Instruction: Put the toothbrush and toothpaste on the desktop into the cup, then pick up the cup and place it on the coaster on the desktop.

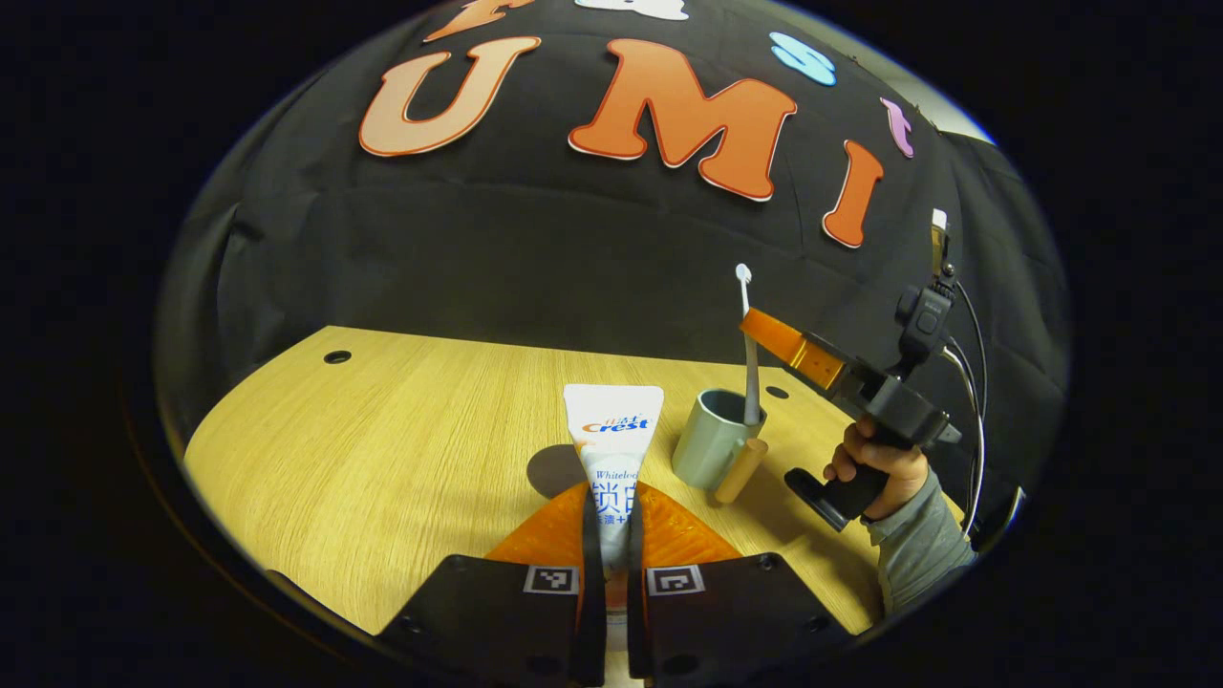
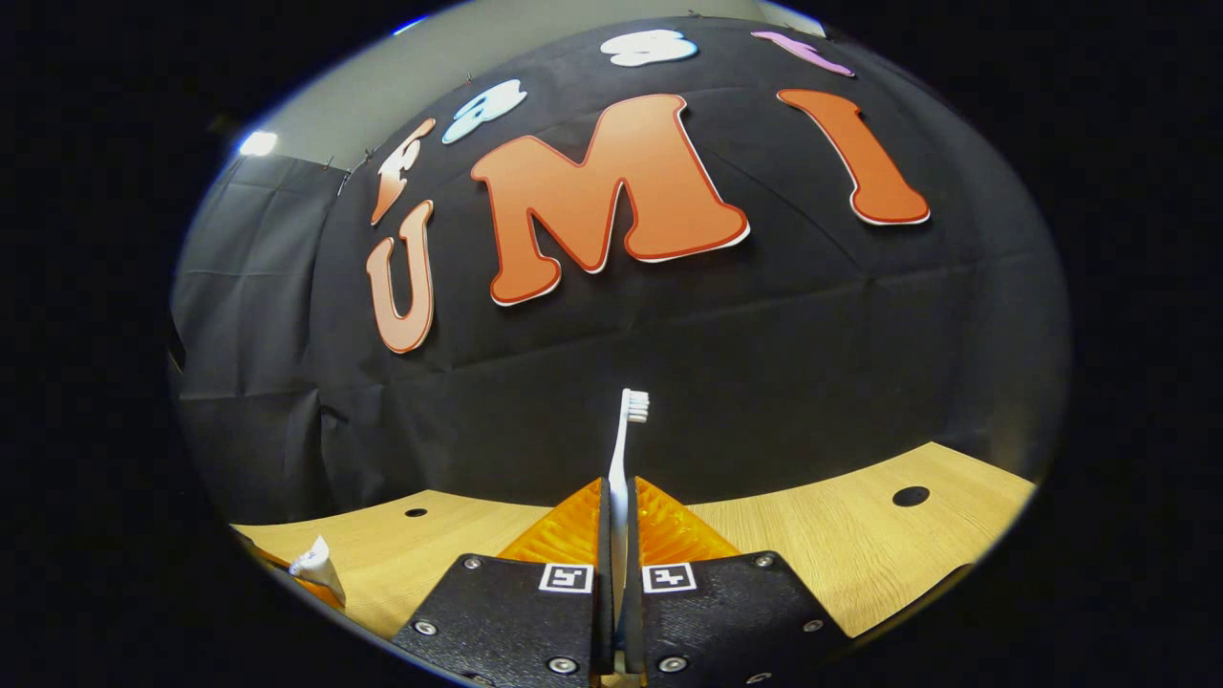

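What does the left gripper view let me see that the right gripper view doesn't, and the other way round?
Left gripper view: the cup with the toothbrush dipping into it, the hand holding the right gripper, and the left gripper clamped on the toothpaste. Right gripper view: a close look at the right gripper's own fingers pressed on the toothbrush handle, bristles up, plus a bright light at the upper left. Both: toothbrush, toothpaste and the wooden desktop.
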Demonstrator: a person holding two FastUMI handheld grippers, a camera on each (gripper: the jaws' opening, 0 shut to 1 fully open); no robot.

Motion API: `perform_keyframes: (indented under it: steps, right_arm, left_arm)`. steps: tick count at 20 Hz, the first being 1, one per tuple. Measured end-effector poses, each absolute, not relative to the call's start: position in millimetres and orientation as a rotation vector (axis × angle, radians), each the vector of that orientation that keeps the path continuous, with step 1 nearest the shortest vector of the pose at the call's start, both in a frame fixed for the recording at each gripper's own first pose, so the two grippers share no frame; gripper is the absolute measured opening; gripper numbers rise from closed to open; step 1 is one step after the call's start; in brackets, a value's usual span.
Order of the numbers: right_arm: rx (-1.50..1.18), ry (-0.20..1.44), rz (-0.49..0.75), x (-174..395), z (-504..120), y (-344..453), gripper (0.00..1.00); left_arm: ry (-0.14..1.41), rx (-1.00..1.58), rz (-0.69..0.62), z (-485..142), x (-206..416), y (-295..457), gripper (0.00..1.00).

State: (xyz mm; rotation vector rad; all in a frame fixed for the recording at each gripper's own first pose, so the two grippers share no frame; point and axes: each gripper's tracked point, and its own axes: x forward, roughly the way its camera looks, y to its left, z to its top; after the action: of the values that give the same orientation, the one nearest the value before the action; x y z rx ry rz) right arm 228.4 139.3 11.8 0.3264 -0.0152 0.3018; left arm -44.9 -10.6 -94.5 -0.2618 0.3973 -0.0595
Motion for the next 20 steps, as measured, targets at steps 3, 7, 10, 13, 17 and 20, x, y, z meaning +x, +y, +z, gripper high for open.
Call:
perform_keyframes:
  steps: [3, 7, 10, 13, 17, 20]
  right_arm:
    - [0.28, -0.057, 0.284, 222, 16, 136, 0.05]
    - [0.244, -0.097, 0.274, 212, 22, 133, 0.05]
    - [0.23, -0.111, 0.268, 204, 21, 131, 0.05]
    - [0.21, -0.111, 0.255, 197, 18, 127, 0.06]
    - [0.194, -0.086, 0.236, 190, 6, 118, 0.06]
    - [0.199, -0.078, 0.214, 190, -1, 113, 0.07]
  left_arm:
    - [0.376, -0.257, -0.049, -87, -32, -10, 0.12]
    - [0.36, -0.258, -0.044, -82, -20, -15, 0.12]
    - [0.34, -0.254, -0.043, -76, -5, -17, 0.12]
    - [0.321, -0.255, -0.046, -69, 7, -20, 0.12]
    - [0.305, -0.26, -0.053, -60, 24, -24, 0.12]
    - [0.284, -0.263, -0.056, -57, 42, -31, 0.12]
